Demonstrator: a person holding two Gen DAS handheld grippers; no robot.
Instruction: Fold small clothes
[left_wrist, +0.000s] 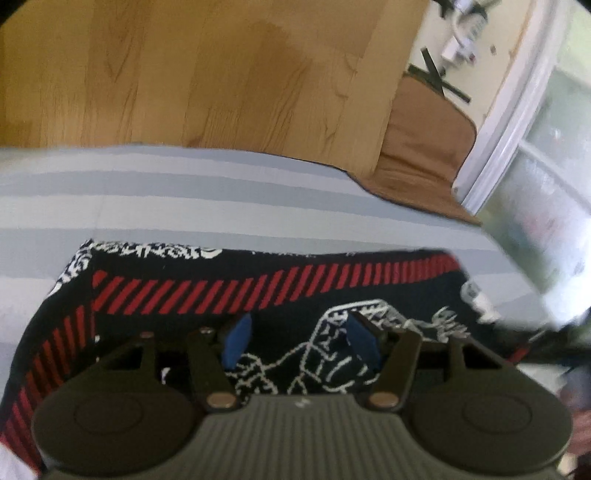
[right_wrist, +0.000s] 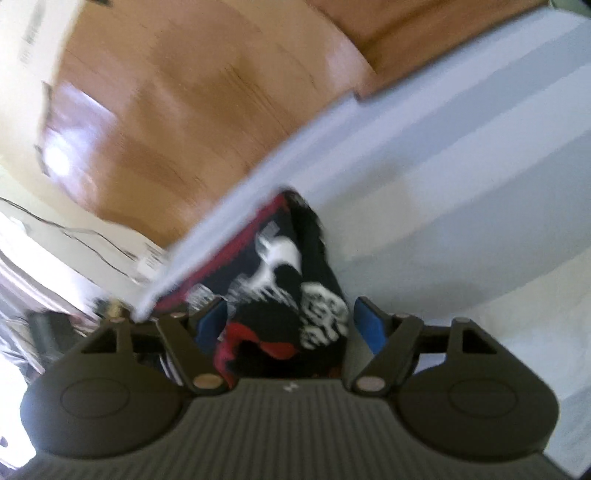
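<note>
Garment (left_wrist: 258, 295), black with red stripes, spread on striped bed (left_wrist: 184, 192); soft, light, floppy. Left tongs (left_wrist: 299, 341) open above print, gripping nothing. Right tongs (right_wrist: 291, 325) open around bunched edge. Best pinched at corners.

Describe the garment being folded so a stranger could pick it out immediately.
Start from the grey-and-white striped sheet covering the surface above the wooden floor. On it lies a black garment, under the open left tongs. It is the only dark item there, marked by a band of slanted red stripes and white line-drawn graphics.
</note>
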